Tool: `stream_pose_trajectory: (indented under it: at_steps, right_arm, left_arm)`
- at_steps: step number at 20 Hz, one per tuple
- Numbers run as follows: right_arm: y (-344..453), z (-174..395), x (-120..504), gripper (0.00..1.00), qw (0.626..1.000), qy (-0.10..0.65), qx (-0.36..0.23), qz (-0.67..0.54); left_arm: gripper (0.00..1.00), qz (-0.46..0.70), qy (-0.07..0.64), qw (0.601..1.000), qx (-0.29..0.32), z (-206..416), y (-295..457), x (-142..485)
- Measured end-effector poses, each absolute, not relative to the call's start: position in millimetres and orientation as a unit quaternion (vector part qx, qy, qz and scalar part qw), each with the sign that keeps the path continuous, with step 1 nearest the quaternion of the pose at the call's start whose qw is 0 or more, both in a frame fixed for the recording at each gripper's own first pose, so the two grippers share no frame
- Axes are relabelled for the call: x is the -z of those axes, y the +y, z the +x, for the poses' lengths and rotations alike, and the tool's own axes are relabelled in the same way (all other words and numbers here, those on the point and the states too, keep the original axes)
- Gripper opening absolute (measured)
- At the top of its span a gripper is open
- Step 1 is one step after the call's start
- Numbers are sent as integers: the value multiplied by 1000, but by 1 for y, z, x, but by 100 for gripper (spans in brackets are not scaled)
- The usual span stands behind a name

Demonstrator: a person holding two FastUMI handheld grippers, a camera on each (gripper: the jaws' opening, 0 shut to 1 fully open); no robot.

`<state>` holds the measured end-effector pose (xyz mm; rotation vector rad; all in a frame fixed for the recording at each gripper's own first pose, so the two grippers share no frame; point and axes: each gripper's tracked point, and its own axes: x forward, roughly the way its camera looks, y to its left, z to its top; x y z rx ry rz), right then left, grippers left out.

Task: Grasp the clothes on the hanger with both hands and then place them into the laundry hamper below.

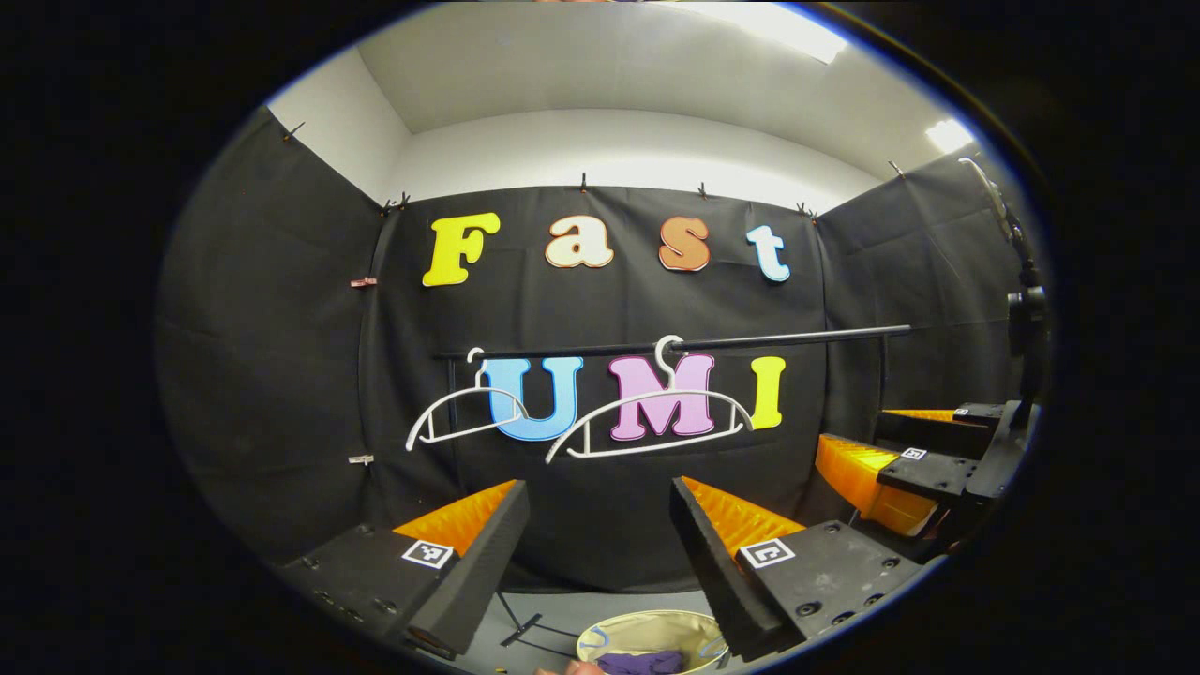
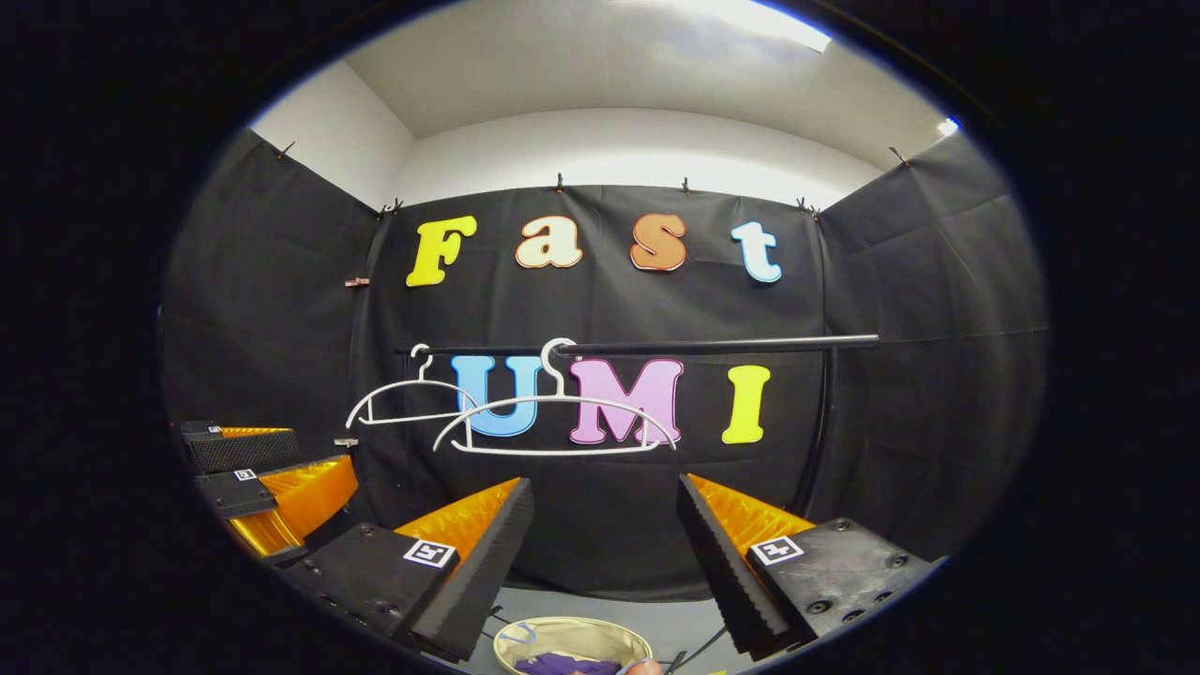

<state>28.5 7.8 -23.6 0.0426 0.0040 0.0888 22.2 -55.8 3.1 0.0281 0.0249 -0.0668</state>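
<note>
Two bare white hangers hang from the black rail. Below, the round pale laundry hamper holds a purple garment. My left gripper is open, its fingers spread wide above the hamper with nothing between them. My right gripper is open too, also empty. At the right edge of the left gripper view the right gripper appears; at the left edge of the right gripper view the left gripper appears.
The rack's black foot stands on the grey floor beside the hamper. A black upright post holds the rail at the right. A dark stand rises at the far right of the left gripper view.
</note>
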Motion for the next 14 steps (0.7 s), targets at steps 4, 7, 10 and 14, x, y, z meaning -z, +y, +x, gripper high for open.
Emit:
stream_pose_trajectory:
  at_steps: [4,7,10,14]
  right_arm:
    - [6,25,24,98,999,2,-45,20]
    - [5,24,26,98,999,5,-45,21]
    - [2,23,25,98,999,5,-43,23]
    - [1,24,27,98,999,6,-42,23]
  left_arm:
    - [95,16,18,999,38,21,-61,-1]
    - [95,15,17,999,39,20,-62,-1]
    - [95,12,17,999,38,12,-62,0]
    - [95,11,17,999,36,15,-63,1]
